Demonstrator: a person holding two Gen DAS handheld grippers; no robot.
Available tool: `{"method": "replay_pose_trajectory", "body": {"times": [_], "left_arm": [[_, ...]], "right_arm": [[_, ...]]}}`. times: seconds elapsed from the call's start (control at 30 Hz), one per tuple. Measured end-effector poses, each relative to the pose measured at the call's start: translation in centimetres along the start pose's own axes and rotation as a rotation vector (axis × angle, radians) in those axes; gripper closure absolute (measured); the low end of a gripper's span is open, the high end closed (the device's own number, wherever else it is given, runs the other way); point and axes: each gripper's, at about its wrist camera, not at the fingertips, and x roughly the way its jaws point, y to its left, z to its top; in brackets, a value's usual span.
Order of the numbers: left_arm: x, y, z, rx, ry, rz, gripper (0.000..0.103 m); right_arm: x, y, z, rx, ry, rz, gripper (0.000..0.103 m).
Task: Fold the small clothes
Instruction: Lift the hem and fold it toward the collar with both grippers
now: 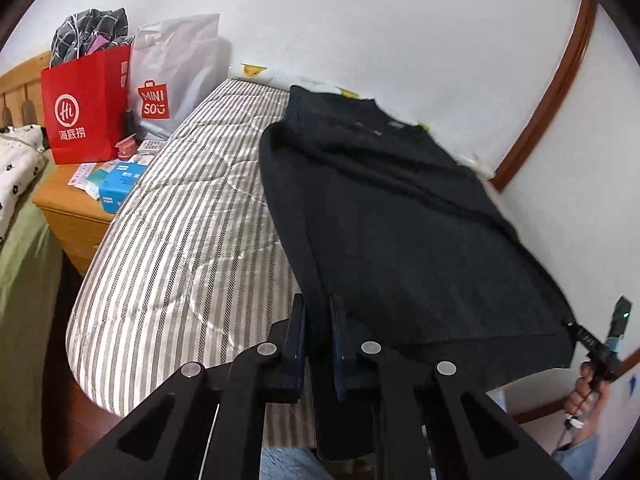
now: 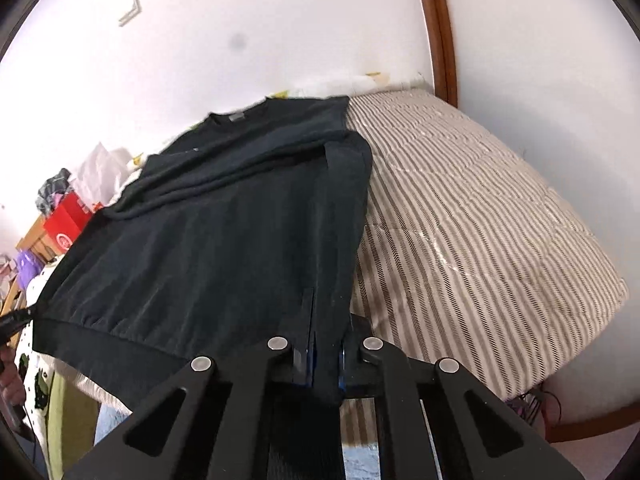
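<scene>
Sweater (image 1: 400, 216), dark, long-sleeved, lies spread on the striped bed cover (image 1: 180, 216), collar toward the white wall (image 1: 380, 20), sleeves folded across the chest. Left gripper (image 1: 318, 312) is clamped on one bottom hem corner; right gripper (image 2: 326, 344) is clamped on the other corner, cloth pinched between the pads on both. Hem edge hangs taut between the two, lifted off the cover. Red paper bag (image 1: 86, 112) and white Miniso bag (image 1: 172, 76) stand on the wooden nightstand (image 1: 76, 216) beside the bed.
</scene>
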Motion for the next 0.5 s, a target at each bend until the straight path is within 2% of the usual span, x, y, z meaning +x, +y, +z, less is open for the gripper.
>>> {"method": "replay_pose_trajectory", "body": {"times": [0.2,0.3,0.5], "left_arm": [[-0.6,-1.0,1.6,0.012,-0.05,-0.009,0.092],[-0.7,-2.0,3.7,0.024,-0.083,-0.014,0.092],[0.0,-3.5,8.5,0.074,-0.17,0.043,0.092]], "right_arm": [[-0.7,0.5,1.7,0.002,-0.037,0.023,0.096],[-0.5,1.3,4.2,-0.006,-0.048,0.044,0.096],[0.3,3.0,10.0,-0.018,-0.115,0.058,0.096]]}}
